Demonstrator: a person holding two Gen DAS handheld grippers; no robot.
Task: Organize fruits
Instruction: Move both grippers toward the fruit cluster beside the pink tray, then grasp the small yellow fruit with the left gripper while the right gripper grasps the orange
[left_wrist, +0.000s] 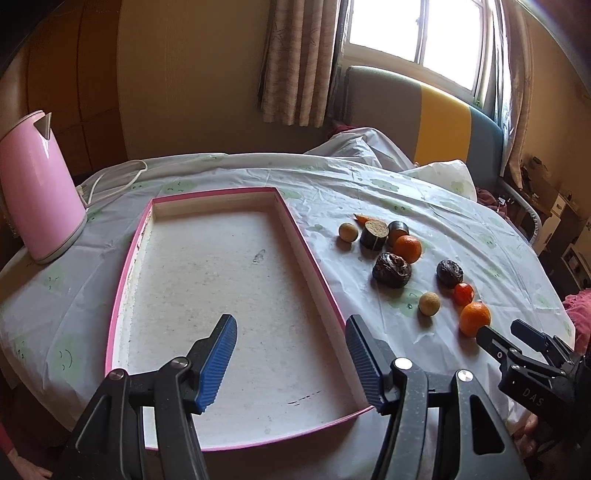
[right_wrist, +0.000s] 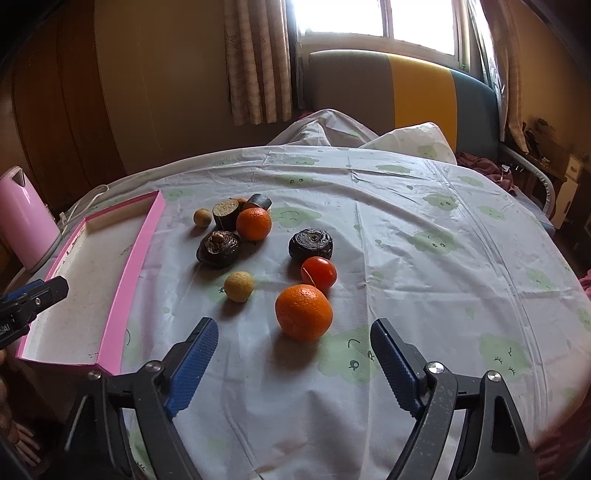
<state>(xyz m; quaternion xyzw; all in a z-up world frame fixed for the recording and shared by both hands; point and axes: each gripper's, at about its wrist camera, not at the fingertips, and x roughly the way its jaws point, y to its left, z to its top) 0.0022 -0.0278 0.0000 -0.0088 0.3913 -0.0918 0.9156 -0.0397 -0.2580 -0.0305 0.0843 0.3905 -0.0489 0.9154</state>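
Just ahead of the right gripper (right_wrist: 291, 363), at its twelve o'clock, sits an orange (right_wrist: 303, 312) on the cloth (right_wrist: 424, 258); the jaws stand wide apart, nothing between them. Beyond it lie a tomato (right_wrist: 318, 272), a dark fruit (right_wrist: 311, 243), a tan fruit (right_wrist: 239, 286) at eleven o'clock, and a farther cluster with a second orange (right_wrist: 253, 223). The left gripper (left_wrist: 291, 354) hovers over the pink tray (left_wrist: 129, 258), jaws likewise spread and holding nothing. A pink kettle (left_wrist: 37, 192) stands at the tray's ten o'clock, just beside it.
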